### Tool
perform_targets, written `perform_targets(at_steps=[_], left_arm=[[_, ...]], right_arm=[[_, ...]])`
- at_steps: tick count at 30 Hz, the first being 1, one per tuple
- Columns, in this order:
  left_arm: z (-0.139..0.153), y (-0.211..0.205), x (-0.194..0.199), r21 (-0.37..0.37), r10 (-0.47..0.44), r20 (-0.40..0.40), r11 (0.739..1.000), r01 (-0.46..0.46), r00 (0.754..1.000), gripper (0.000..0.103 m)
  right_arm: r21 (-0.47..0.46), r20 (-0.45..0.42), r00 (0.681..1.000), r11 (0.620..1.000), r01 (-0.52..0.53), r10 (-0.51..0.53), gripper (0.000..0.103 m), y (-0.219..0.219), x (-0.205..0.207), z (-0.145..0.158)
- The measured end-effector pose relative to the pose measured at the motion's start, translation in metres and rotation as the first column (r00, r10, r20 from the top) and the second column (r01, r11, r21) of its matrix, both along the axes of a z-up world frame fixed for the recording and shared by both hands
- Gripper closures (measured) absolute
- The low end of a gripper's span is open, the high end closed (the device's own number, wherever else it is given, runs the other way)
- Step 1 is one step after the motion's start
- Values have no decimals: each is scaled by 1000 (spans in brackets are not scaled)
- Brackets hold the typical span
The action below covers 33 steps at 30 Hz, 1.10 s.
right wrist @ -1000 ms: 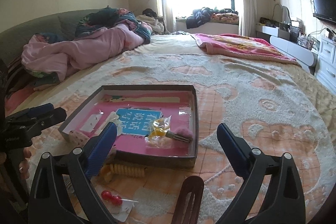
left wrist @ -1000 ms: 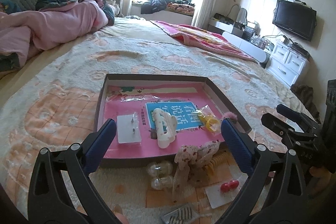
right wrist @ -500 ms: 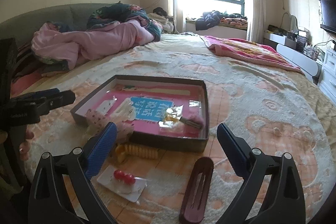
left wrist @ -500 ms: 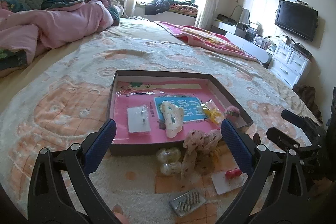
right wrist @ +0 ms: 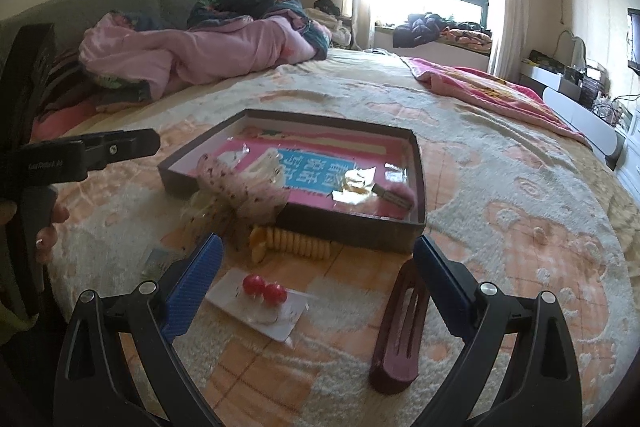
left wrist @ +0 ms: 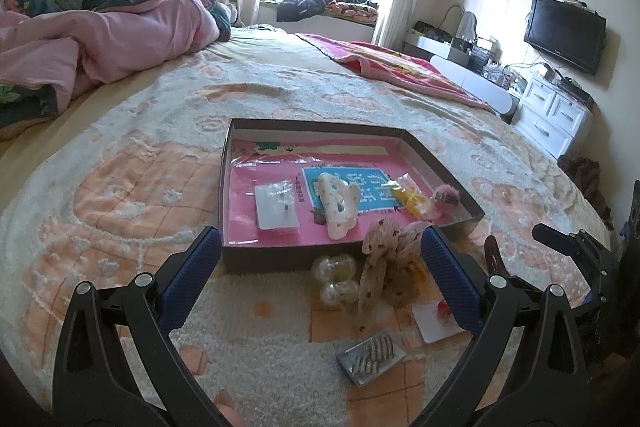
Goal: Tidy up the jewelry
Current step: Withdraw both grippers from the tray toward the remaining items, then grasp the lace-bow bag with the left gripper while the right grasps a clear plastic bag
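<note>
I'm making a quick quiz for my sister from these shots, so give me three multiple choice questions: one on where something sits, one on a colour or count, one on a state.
1. Where does the dark red hair clip lie?
A. Inside the box
B. On the bedspread outside the box
C. Between the left gripper's fingers

2. How many red balls sit on the white card?
A. Two
B. Four
C. None

3. How stands the right gripper?
A. Shut on the card
B. Shut on the yellow spiral tie
C. Open, holding nothing

Answers:
1 B: the clip rests on the bedspread in front of the box, apart from its wall.
2 A: one pair of red balls shows side by side on the card.
3 C: its blue fingers stand wide apart, with the card lying free on the bedspread between them.
</note>
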<state>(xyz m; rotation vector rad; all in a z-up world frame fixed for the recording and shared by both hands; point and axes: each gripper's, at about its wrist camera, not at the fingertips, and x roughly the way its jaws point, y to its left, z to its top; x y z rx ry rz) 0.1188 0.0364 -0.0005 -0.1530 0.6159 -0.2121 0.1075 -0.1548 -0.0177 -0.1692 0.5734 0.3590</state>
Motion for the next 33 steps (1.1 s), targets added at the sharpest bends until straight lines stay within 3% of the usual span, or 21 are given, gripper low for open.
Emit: perform_targets(at_steps=[16, 25, 33], left_arm=[[-20, -15, 1, 29, -85, -67, 996, 87, 994, 12], [-46, -25, 9, -7, -157, -171, 987, 158, 973, 39], [-58, -32, 14, -42, -203, -215, 979, 199, 955, 52]], right_arm=[[-99, -28, 998, 994, -56, 54, 10, 17, -16, -25], [-169, -57, 995, 982, -88, 79, 10, 29, -10, -44], [-207, -83, 992, 972, -113, 97, 10, 38, -3, -57]])
